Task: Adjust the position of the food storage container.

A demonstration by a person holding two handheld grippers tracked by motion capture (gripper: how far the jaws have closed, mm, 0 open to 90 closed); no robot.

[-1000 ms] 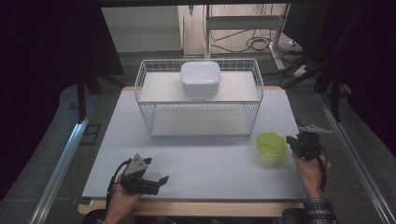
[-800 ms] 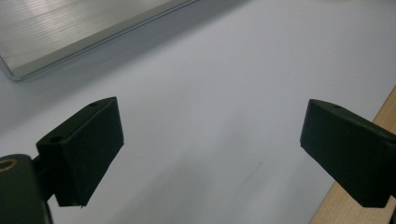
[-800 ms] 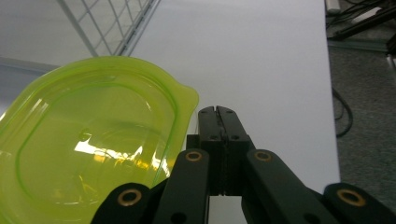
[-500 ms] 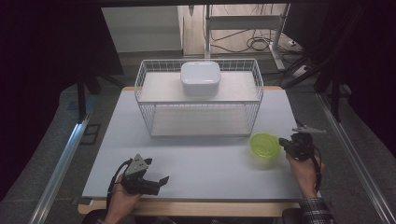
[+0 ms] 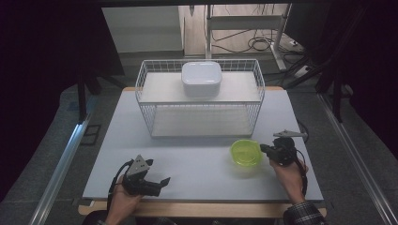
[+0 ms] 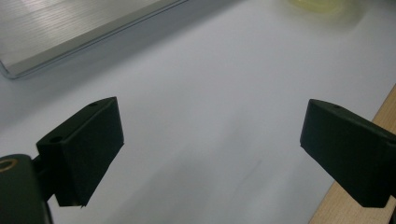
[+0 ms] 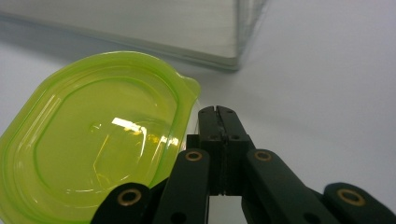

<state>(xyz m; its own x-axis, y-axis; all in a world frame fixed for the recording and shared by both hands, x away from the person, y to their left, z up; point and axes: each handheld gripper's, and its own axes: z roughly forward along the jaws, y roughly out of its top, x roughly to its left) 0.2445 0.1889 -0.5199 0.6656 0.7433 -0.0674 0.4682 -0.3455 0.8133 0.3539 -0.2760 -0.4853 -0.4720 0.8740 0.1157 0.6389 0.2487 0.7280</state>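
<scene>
At table's right: right gripper [image 7: 218,112] closed, empty, beside green lid [image 7: 93,140]; contact unclear. Left gripper [image 6: 210,140] open, lid blurred at frame edge.

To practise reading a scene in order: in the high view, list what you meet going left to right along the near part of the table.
left gripper → green lidded container → right gripper

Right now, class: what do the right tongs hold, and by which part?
The right tongs pinch the green lid by its rim, beside the corner tab.
</scene>
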